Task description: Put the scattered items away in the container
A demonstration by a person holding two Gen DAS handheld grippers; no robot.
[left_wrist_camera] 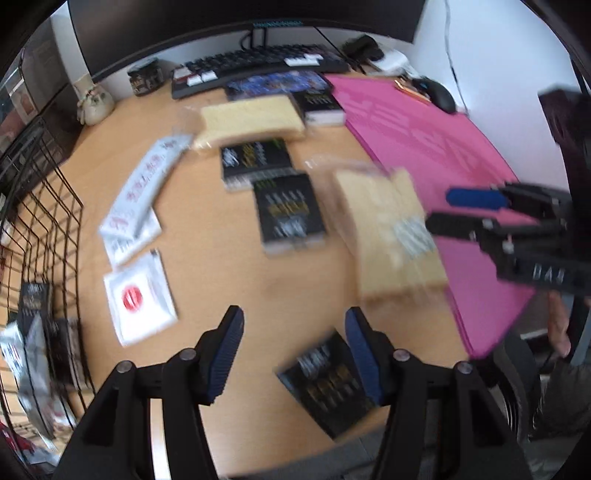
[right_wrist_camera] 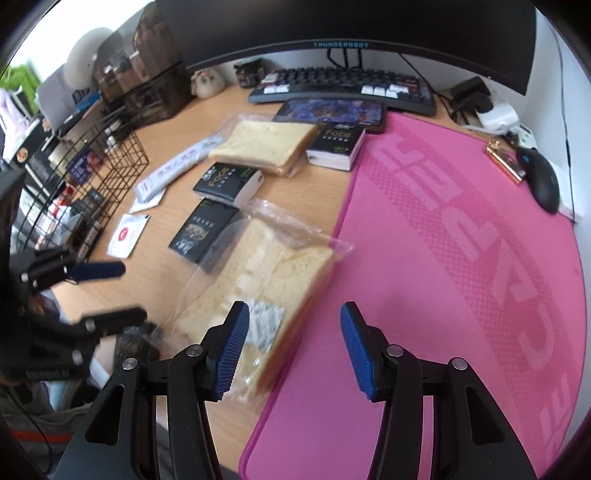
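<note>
On the light wooden bench (right_wrist_camera: 177,122) lie the scattered items: two bagged sandwiches of pale toast bread, several flat black tissue packs with gold print, and white paper sachets. The nearer sandwich in its clear crinkled plastic bag (right_wrist_camera: 255,280) lies partly on the edge of the large pink woven desk mat (right_wrist_camera: 461,258). The black wire grid basket (right_wrist_camera: 99,177) stands at the left side of the bench and already holds some packs.

The right gripper (right_wrist_camera: 291,347) hovers above the mat edge, just beside the nearer sandwich; its blue ribbed fingers (right_wrist_camera: 354,347) are apart and hold nothing. The left gripper (left_wrist_camera: 295,354) is also spread and empty, above bare wood, with one black tissue pack (left_wrist_camera: 328,384) under its right finger.

Behind, a dark keyboard (right_wrist_camera: 343,86), a black mouse (right_wrist_camera: 541,181) and a wide monitor (right_wrist_camera: 332,26) stand well apart from the items.
</note>
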